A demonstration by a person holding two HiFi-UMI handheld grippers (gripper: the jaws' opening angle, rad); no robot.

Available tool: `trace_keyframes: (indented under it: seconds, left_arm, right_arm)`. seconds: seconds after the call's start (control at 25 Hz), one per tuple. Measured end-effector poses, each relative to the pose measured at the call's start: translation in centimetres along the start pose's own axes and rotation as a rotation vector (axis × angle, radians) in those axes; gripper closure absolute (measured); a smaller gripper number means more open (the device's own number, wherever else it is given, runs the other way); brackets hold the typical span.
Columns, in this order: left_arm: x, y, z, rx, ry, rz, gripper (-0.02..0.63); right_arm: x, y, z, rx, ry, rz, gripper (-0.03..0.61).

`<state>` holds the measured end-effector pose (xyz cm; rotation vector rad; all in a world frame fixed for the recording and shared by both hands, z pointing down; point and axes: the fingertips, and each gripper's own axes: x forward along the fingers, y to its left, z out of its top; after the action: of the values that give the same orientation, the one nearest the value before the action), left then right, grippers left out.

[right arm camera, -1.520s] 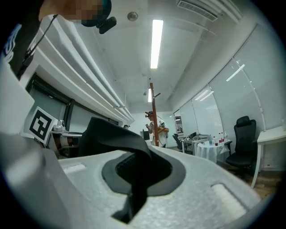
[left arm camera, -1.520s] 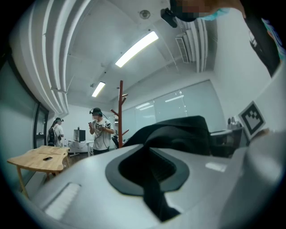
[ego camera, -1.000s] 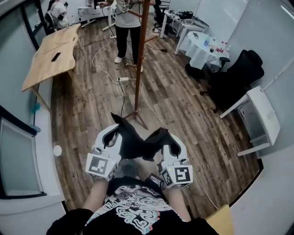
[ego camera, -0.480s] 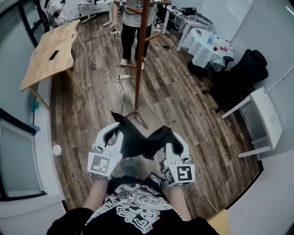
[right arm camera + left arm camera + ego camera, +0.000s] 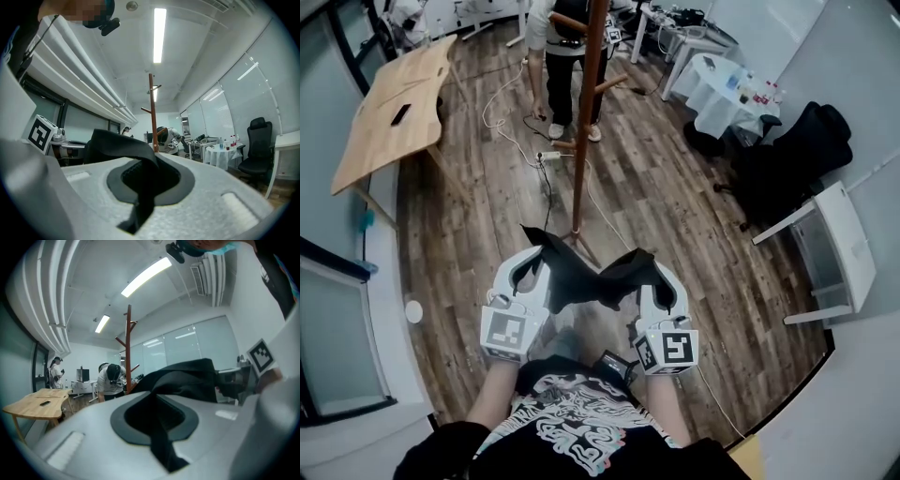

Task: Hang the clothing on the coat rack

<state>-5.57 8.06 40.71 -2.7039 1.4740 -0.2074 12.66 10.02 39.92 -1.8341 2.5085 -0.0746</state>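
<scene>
Tongs: left gripper, right gripper | clamping black garment slung between

Wooden table, black office chair

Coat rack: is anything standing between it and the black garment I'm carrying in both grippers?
Nothing visible blocks it. The black garment, clamped by the left gripper and right gripper, faces the coat rack across bare wood floor. Cables lie on the floor by the rack's base; a person stands beyond the pole.
</scene>
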Motion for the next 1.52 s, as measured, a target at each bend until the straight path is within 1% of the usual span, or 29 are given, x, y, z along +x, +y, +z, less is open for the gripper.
trace_keyframes:
  seconds: [0.16,0.28,0.36,0.6,0.72,0.96,1.16,1.28,1.4,1.52]
  left_arm:
    - [2.8,1.8,-0.1,-0.005,0.010,-0.007,0.600]
    - [4.3,3.0,0.2,-0.066,0.024,0.007,0.600]
    - [5.3,4.0,0.3,-0.083,0.027,0.010,0.600]
    - [8.2,6.4,0.4,-0.083,0.031,0.011,0.600]
    - [9.1,7.6,0.0,-0.061,0.026,0.005,0.600]
    - [11.3,9.4,0.0,-0.093,0.030,0.013,0.600]
    - [13.4,10.4,-0.4,-0.062,0.024,-0.003,0.600]
    - [14.3,11.1,-0.2,-0.066,0.025,-0.007,0.600]
    - [15.1,11.9,-0.3,-0.020,0.009,-0.025,0.600]
    - [15.7,12.6,-0.3,-0.013,-0.003,-0.032,0.600]
  right_arm:
    - [3.3,-1.1,0.2,-0.010,0.011,-0.009,0.566]
    - [5.4,-1.5,0.0,-0.012,0.020,-0.012,0.566]
    - [6.8,-1.7,0.1,-0.014,0.023,-0.011,0.566]
    - [10.5,-2.4,0.2,-0.008,0.032,-0.011,0.566]
    - [12.1,-2.4,-0.1,-0.007,0.037,-0.006,0.566]
    - [15.0,-2.7,-0.1,-0.009,0.043,0.011,0.566]
    - [16.9,-3.6,-0.2,-0.004,0.039,0.004,0.566]
    - [18.0,-3.9,-0.1,0.001,0.039,-0.005,0.566]
    - [19.0,-4.2,0.0,0.000,0.035,-0.013,0.566]
    - [19.8,-4.3,0.1,0.002,0.030,-0.027,0.566]
